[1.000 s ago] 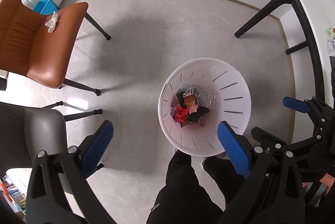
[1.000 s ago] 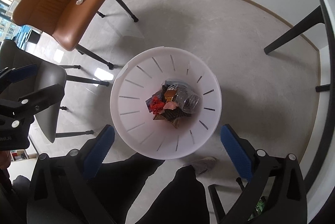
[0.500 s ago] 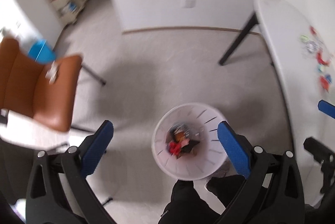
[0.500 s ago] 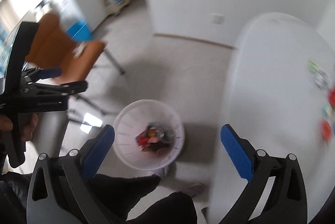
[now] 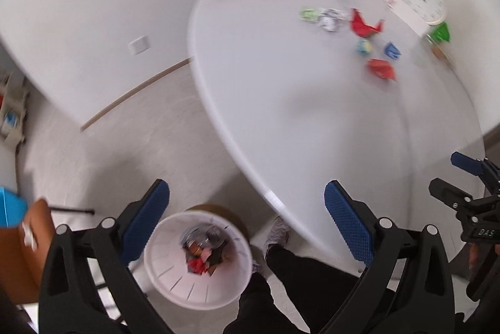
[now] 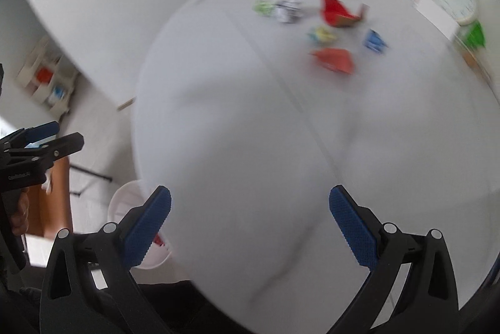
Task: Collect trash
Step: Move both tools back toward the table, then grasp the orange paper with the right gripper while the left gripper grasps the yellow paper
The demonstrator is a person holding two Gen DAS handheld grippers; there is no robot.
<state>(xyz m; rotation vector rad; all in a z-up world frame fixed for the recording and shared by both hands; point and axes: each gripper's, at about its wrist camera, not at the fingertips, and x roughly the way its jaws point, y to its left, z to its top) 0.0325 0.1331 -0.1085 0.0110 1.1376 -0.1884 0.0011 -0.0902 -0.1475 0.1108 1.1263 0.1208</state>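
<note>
I hold both grippers over a white desk (image 6: 250,162), each with its fingers spread wide and nothing between them. The trash (image 6: 332,59), a cluster of blurred, seemingly crumpled wrappers, lies on the desk's far side, ahead and slightly right of my right gripper (image 6: 250,224), which is nearer. My left gripper (image 5: 247,221) hangs above the bin (image 5: 175,281) on the floor.

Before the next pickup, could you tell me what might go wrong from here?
Both views are blurred by motion, so aiming at a small wrapper may miss. The trash sits far across the table, beyond both open grippers, a long reach. The bin stands by the person's foot and could be kicked.
</note>
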